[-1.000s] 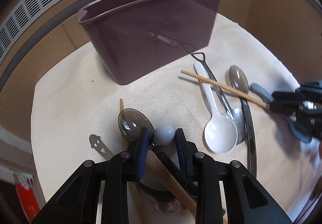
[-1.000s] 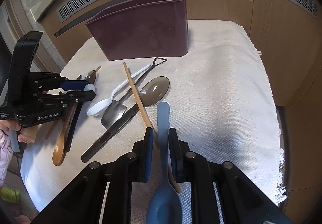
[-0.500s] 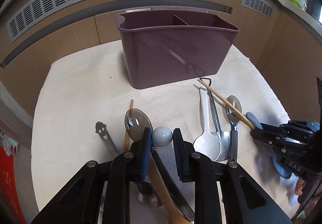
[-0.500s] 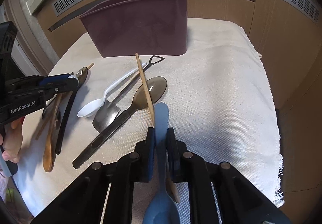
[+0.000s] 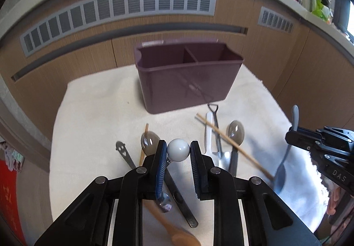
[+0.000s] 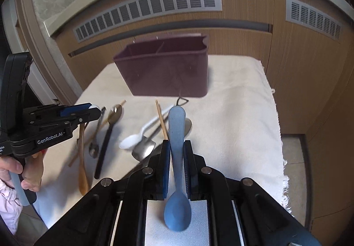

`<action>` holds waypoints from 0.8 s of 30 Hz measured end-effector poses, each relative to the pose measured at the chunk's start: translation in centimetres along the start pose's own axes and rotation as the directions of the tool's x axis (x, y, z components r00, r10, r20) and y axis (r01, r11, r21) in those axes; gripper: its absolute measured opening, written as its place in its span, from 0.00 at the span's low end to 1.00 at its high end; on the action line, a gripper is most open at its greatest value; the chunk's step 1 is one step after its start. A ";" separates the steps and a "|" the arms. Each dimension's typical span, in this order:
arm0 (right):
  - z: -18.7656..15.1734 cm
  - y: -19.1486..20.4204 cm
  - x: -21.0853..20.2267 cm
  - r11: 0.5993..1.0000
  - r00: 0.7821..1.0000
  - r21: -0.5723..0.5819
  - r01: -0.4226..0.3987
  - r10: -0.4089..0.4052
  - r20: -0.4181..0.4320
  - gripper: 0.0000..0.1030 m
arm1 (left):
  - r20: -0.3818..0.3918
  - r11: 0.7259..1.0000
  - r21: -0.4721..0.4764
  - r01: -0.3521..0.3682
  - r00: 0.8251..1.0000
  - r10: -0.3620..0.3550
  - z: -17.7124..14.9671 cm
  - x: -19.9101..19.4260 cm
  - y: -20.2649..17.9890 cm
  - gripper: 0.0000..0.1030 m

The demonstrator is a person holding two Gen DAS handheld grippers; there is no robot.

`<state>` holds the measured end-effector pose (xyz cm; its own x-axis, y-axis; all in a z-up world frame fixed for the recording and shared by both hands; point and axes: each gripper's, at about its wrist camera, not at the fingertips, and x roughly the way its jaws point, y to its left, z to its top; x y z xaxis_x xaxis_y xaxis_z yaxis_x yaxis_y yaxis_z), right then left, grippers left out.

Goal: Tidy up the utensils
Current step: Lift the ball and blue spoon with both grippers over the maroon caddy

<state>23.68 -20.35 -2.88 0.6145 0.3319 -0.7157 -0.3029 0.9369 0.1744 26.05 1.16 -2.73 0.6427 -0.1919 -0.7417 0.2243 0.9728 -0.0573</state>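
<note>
A dark purple two-compartment caddy (image 5: 188, 82) stands at the far side of a cream cloth; it also shows in the right wrist view (image 6: 163, 71). My left gripper (image 5: 178, 153) is shut on a ball-ended metal spoon (image 5: 178, 149), lifted above the cloth. My right gripper (image 6: 177, 153) is shut on the handle of a blue spoon (image 6: 176, 133), held above the cloth with its bowl toward the camera. The blue spoon also shows in the left wrist view (image 5: 294, 117).
Loose on the cloth (image 6: 239, 113) lie a white plastic spoon (image 6: 141, 133), a chopstick (image 5: 232, 144), a small metal shovel spoon (image 5: 215, 126), smoky plastic spoons (image 5: 236, 131), a wooden spoon (image 6: 82, 157) and a black-handled utensil (image 6: 104, 146). Wooden cabinets with vents stand behind.
Both grippers have risen from the cloth with their spoons. The caddy now looks farther and its two compartments show from above.
</note>
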 end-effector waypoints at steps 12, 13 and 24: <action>5.2 1.5 -5.5 0.997 0.991 -0.080 0.005 0.006 0.136 0.10 | 0.174 0.997 0.013 0.070 0.982 -0.072 4.1 -7.4 -1.1 0.22; 5.6 1.6 -6.0 0.996 0.989 -0.085 0.000 0.012 0.145 0.10 | 0.193 0.997 0.011 0.079 0.978 -0.080 4.5 -8.0 -1.2 0.22; 10.6 2.4 -9.9 0.992 0.971 -0.116 -0.041 0.067 0.229 0.10 | 0.311 0.987 0.058 0.150 0.937 -0.161 7.9 -13.5 -2.1 0.22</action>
<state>24.55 -20.20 11.82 0.7432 0.4102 -0.5286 -0.4106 0.9034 0.1239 22.64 0.72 12.67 0.7938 -0.3762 -0.4779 0.3601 0.9239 -0.1291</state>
